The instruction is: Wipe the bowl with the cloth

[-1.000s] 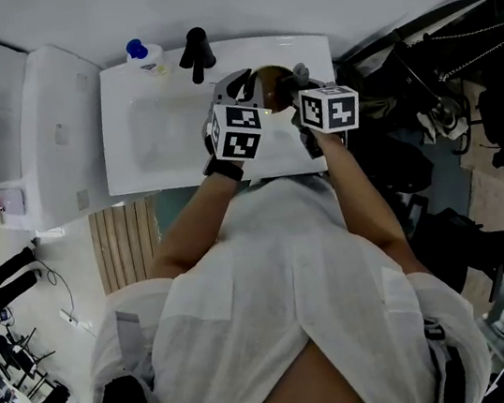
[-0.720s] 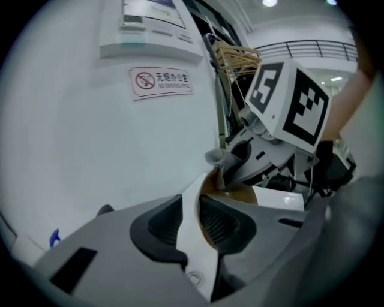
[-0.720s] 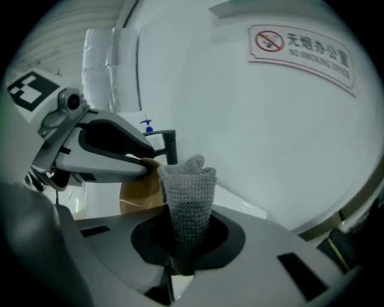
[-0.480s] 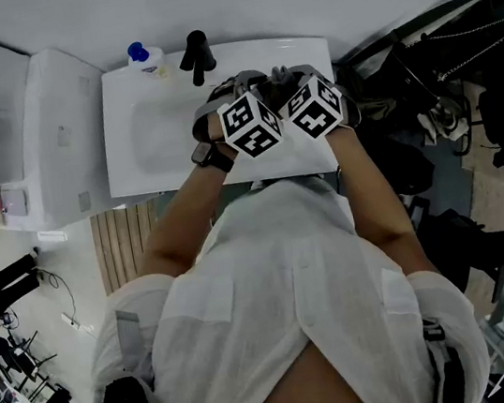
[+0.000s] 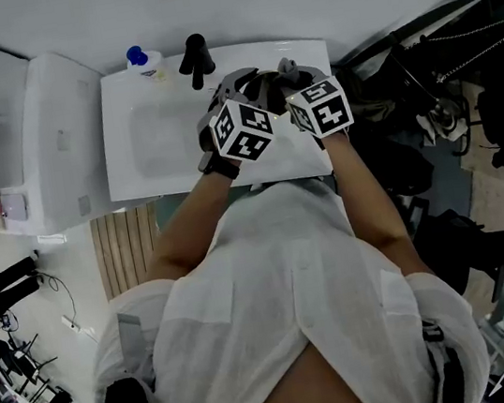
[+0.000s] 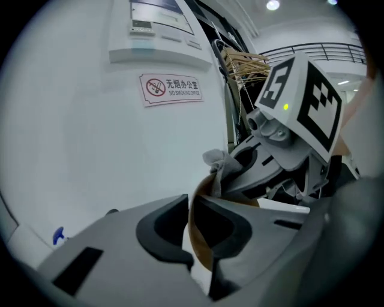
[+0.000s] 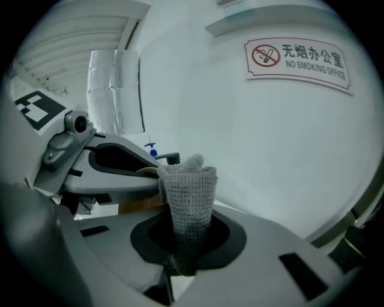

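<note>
2 hand-held grippers meet above the right part of a white sink. The left hand-held gripper is clamped on the rim of the brown bowl, whose thin edge runs up between its jaws. The right hand-held gripper is closed on the grey knitted cloth, which stands up from its jaws as a bunched wad. In the left gripper view the cloth's top lies against the bowl's upper rim. In the head view the 2 marker cubes hide most of the bowl. A black tap and a blue-capped bottle stand at the sink's back edge. A no-smoking sign hangs on the white wall.
</note>
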### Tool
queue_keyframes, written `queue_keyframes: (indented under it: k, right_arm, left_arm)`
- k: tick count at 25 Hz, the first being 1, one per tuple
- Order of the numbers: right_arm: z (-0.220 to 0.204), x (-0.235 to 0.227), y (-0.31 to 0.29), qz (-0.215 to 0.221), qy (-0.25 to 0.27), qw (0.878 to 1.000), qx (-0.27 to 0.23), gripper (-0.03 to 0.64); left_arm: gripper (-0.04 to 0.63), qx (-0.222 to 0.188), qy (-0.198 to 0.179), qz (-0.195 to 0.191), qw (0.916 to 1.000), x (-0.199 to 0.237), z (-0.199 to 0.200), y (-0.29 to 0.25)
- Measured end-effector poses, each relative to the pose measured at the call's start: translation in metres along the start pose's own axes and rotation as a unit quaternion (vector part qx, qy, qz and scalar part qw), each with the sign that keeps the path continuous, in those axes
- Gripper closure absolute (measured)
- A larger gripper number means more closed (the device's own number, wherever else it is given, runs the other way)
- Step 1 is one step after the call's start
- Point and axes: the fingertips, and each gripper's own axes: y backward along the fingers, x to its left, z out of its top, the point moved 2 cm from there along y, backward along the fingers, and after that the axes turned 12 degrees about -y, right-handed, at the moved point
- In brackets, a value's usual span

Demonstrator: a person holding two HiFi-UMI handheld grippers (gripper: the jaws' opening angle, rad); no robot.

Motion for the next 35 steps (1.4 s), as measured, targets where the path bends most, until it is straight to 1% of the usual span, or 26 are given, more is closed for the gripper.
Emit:
queue_keyframes:
  k: [4,7,9,12,13,14,15,17,19,20,22,23,24,26,29,30,32,35]
  right_arm:
    - [-0.006,-0.002,-0.001,0.009,-0.06,0.998,-0.022,0.565]
    - [-0.011,-0.005,0.0,0.02,-0.113,0.993,-0.035,0.565]
    - [-0.016,-0.007,-0.001,0.027,-0.158,0.986,-0.045,0.565]
    - [-0.024,-0.01,-0.001,0.041,-0.236,0.969,-0.056,0.568]
    - [-0.027,-0.01,-0.002,0.044,-0.251,0.965,-0.055,0.569]
    - [-0.029,-0.01,-0.003,0.044,-0.254,0.965,-0.05,0.571]
    - [-0.032,-0.01,-0.004,0.041,-0.248,0.967,-0.041,0.572]
    - [-0.037,-0.013,-0.004,0.027,-0.225,0.974,-0.019,0.572]
    - [-0.039,-0.015,-0.004,0.016,-0.196,0.98,0.004,0.572]
    - [-0.039,-0.016,-0.004,0.011,-0.177,0.984,0.017,0.572]
    - [-0.037,-0.015,-0.004,0.005,-0.13,0.991,0.042,0.572]
    - [-0.035,-0.014,-0.005,0.005,-0.104,0.993,0.054,0.572]
    - [-0.035,-0.011,-0.006,0.004,-0.077,0.995,0.067,0.572]
    - [-0.033,-0.005,-0.008,0.004,-0.027,0.996,0.09,0.572]
    - [-0.033,0.004,-0.013,-0.005,0.055,0.991,0.122,0.572]
    - [-0.034,0.006,-0.013,-0.011,0.088,0.987,0.133,0.571]
    - [-0.036,0.011,-0.015,-0.017,0.145,0.977,0.157,0.568]
    - [-0.04,0.018,-0.018,-0.009,0.205,0.962,0.179,0.566]
  left_arm:
    - [0.56,-0.008,0.025,0.008,0.9996,0.0,-0.004,0.001]
    - [0.558,-0.016,0.065,0.009,0.9977,0.002,-0.008,0.002]
    - [0.558,-0.024,0.103,0.014,0.9943,0.004,-0.011,0.003]
    - [0.554,-0.047,0.174,0.023,0.9835,0.011,-0.016,0.006]
    - [0.55,-0.049,0.188,0.02,0.9807,0.011,-0.018,0.006]
    - [0.548,-0.047,0.193,0.013,0.98,0.01,-0.02,0.005]
    - [0.546,-0.041,0.19,0.003,0.981,0.007,-0.022,0.004]
    - [0.543,-0.028,0.17,-0.019,0.9849,0.002,-0.026,0.0]
    - [0.521,-0.015,0.133,-0.028,0.9907,0.0,-0.028,-0.001]
    - [0.502,-0.008,0.109,-0.03,0.9936,-0.001,-0.028,0.0]
    - [0.494,0.005,0.055,-0.042,0.9976,-0.003,-0.025,-0.001]
    - [0.499,0.012,0.027,-0.053,0.9982,-0.005,-0.024,-0.002]
    - [0.522,0.019,-0.001,-0.066,0.9976,-0.008,-0.022,-0.004]
    - [0.538,0.034,-0.054,-0.093,0.9936,-0.014,-0.021,-0.007]
    - [0.574,0.07,-0.121,-0.124,0.9824,-0.021,-0.024,-0.011]
    - [0.574,0.082,-0.137,-0.13,0.9786,-0.023,-0.026,-0.013]
    - [0.574,0.099,-0.154,-0.142,0.9728,-0.025,-0.03,-0.014]
    - [0.574,0.112,-0.177,-0.164,0.9638,-0.031,-0.033,-0.014]
